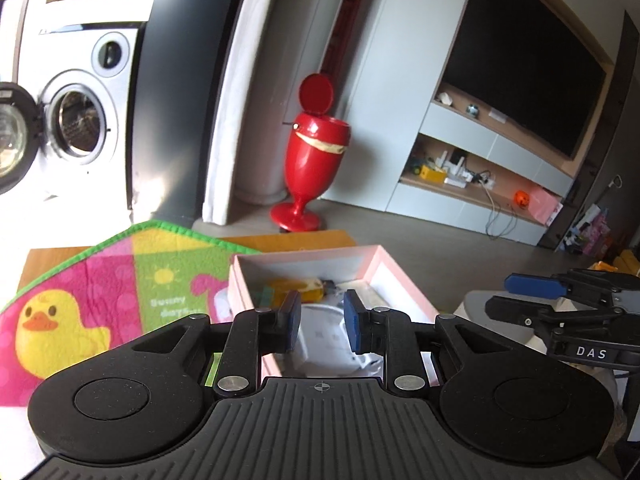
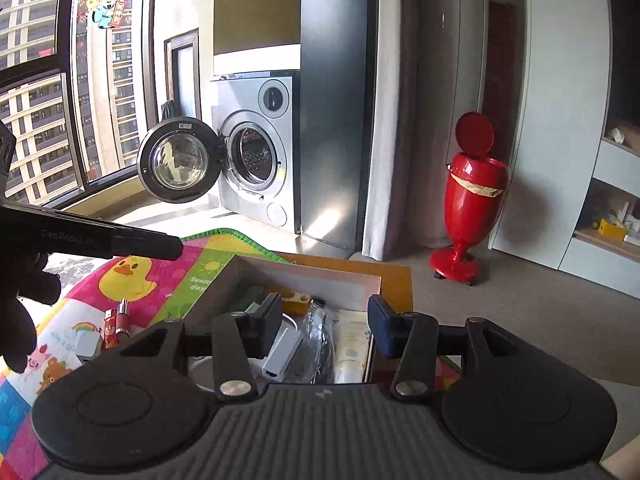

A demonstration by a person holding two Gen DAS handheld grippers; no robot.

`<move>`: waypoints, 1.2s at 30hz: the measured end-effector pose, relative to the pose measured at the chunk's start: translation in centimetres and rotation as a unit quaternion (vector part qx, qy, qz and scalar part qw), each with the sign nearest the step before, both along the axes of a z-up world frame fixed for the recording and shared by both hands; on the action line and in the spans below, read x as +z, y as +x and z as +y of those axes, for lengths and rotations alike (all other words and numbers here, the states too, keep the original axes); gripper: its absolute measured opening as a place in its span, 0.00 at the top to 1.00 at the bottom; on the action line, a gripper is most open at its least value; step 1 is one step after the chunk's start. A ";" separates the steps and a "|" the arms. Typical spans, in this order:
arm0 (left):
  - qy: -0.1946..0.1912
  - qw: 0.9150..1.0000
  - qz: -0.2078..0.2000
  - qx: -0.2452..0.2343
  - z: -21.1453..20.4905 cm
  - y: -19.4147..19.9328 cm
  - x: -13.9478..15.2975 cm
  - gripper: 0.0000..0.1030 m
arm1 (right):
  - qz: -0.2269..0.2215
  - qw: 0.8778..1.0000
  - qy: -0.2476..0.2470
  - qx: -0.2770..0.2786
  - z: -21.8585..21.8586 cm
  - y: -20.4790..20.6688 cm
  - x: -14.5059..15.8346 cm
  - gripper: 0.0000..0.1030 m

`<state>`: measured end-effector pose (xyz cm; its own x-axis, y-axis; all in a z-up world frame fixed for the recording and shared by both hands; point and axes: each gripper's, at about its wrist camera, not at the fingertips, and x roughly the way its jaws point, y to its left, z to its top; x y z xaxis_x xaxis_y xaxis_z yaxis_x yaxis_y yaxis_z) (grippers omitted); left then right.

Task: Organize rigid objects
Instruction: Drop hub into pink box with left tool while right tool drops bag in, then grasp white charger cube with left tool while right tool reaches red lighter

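Pink card makes the walls of the box (image 1: 376,268), which stands open on the play mat (image 1: 120,280), on a low wooden desk (image 2: 396,280). Both grippers hang above this box and hold nothing. The left gripper (image 1: 322,320) has its jaws narrow, with blue pads, and only air between them; under them a white round thing in the box shows, too blurred to name. The right gripper (image 2: 324,322) has its jaws set moderately apart, also empty. Inside the box, seen from the right wrist, lie a white adapter (image 2: 280,354), a cream tube (image 2: 352,350) with a round blue logo I cannot read, a black item in clear wrap (image 2: 320,332) and a yellow block (image 2: 296,300). On the mat, left of the box, a small red bottle (image 2: 118,322) lies beside a white charger (image 2: 86,344). The mat has a yellow duck (image 1: 52,328) and the words "Sunny day" on a green square. In the left wrist view the right gripper carries the label "DAS" (image 1: 592,352). In the right wrist view the left gripper's body shows a faint word, maybe "GenRobot", and a black glove (image 2: 24,300) holds it. A red bin (image 2: 468,208) stands open on the floor, and a washer (image 2: 256,160) has its door open.
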<state>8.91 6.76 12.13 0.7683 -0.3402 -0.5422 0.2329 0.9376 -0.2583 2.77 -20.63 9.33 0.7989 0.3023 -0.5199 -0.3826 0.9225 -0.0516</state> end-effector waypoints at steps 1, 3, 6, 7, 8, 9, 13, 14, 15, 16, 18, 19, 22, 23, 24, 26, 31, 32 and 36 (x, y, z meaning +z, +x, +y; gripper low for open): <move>0.004 1.000 0.004 0.014 1.0 -0.7 -1.0 0.75 | 0.005 1.000 -0.013 0.005 0.3 -0.4 -1.0 0.54; 0.010 0.999 0.014 0.047 3.1 -2.4 -3.0 0.75 | 0.017 0.999 -0.036 0.019 1.4 -1.0 -2.6 0.54; 0.019 0.991 0.026 0.130 6.9 -4.9 -5.0 0.75 | 0.039 0.997 -0.037 0.051 3.5 -1.6 -3.6 0.54; 0.019 0.986 0.031 0.160 8.1 -5.5 -5.6 0.75 | 0.044 0.996 -0.034 0.063 4.4 -1.5 -3.7 0.54; 0.018 0.982 0.040 0.182 9.1 -6.0 -6.2 0.75 | 0.048 0.996 -0.031 0.075 5.5 -1.5 -3.9 0.54; 0.016 0.980 0.049 0.192 9.8 -6.4 -6.8 0.75 | 0.050 0.995 -0.029 0.083 6.4 -1.4 -4.0 0.54; 0.010 0.979 0.070 0.190 11.0 -7.6 -8.4 0.75 | 0.058 0.991 -0.021 0.122 11.7 -1.0 -4.4 0.54; 0.012 0.979 0.071 0.188 11.1 -7.7 -8.7 0.75 | 0.063 0.989 -0.017 0.132 12.9 -1.0 -4.5 0.54; 0.014 0.980 0.073 0.187 11.0 -8.2 -8.8 0.75 | 0.069 0.988 -0.013 0.141 14.0 -0.9 -4.7 0.54; 0.011 0.980 0.070 0.186 11.0 -8.4 -9.0 0.74 | 0.075 0.986 -0.007 0.148 15.0 -0.9 -4.8 0.54; 0.009 0.979 0.063 0.191 11.3 -9.0 -9.2 0.72 | 0.094 0.982 0.010 0.164 17.1 -0.4 -5.0 0.54; 0.011 0.979 0.059 0.195 11.4 -9.4 -9.2 0.71 | 0.107 0.979 0.019 0.171 18.1 0.0 -5.2 0.54; 0.016 0.979 0.053 0.198 11.5 -10.5 -9.3 0.70 | 0.152 0.970 0.044 0.186 21.5 1.9 -6.0 0.46; 0.015 0.979 0.053 0.197 11.6 -10.8 -9.4 0.70 | 0.165 0.968 0.049 0.183 22.6 2.8 -6.3 0.46; 0.016 0.979 0.060 0.197 11.6 -11.2 -9.5 0.70 | 0.176 0.967 0.051 0.179 23.8 3.7 -6.7 0.46; 0.021 0.979 0.074 0.191 11.7 -11.5 -9.9 0.70 | 0.188 0.966 0.049 0.173 26.0 5.2 -7.5 0.46; 0.024 0.980 0.079 0.183 11.7 -12.3 -9.9 0.70 | 0.193 0.969 -0.004 0.157 30.8 7.9 -9.9 0.44; 0.023 0.980 0.080 0.182 11.7 -12.3 -9.9 0.70 | 0.196 0.968 -0.016 0.156 31.4 8.1 -10.5 0.44; 0.018 0.981 0.084 0.173 11.7 -12.6 -9.9 0.70 | 0.165 0.970 -0.038 0.173 30.7 6.4 -10.5 0.55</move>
<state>-3.71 18.42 2.24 0.7333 -0.0539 -0.6778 -0.1433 0.9622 -0.2316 9.18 10.12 -1.16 0.4424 0.4730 -0.7620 -0.6761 0.7341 0.0632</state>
